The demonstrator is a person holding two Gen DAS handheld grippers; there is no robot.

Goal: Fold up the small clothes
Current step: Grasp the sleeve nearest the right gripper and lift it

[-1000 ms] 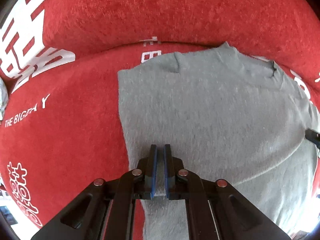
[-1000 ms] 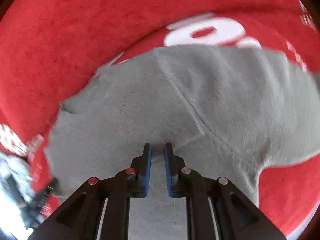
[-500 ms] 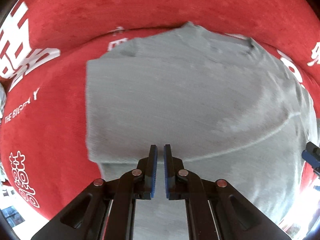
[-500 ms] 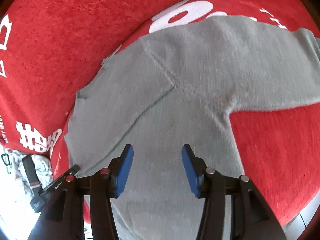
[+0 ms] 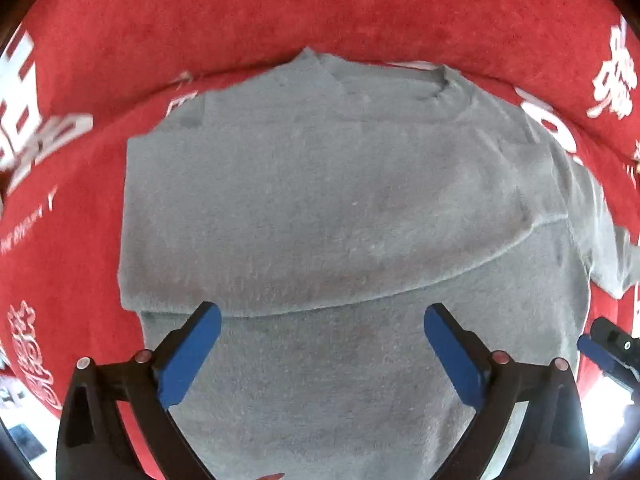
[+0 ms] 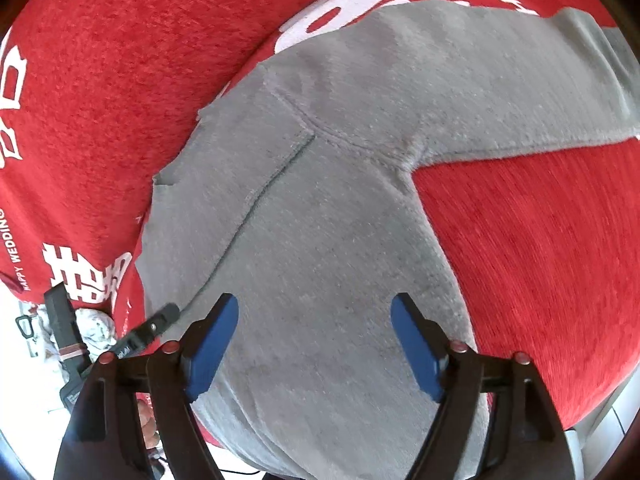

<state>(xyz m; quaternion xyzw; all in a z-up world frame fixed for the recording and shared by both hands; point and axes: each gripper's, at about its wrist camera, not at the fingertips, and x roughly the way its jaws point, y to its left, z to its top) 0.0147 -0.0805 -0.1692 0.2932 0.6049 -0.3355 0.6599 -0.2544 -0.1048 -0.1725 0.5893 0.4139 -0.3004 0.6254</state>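
Grey top (image 5: 328, 200) flat on red cloth (image 5: 280, 12), one side flap folded over, right sleeve (image 6: 500, 80) out flat; left gripper (image 5: 320, 344), right gripper (image 6: 314, 340) jaws just opened wide, nothing between; next: pinch right sleeve cuff, fold inward, keep edges square.

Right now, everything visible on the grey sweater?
The grey sweater is soft, fuzzy knit with a round neckline and visible shoulder seam. It lies flat on the red printed cloth. One side is folded inward across the body, leaving a straight edge; the other sleeve lies spread out on the cloth. Both claws are above it, jaws apart, nothing gripped.
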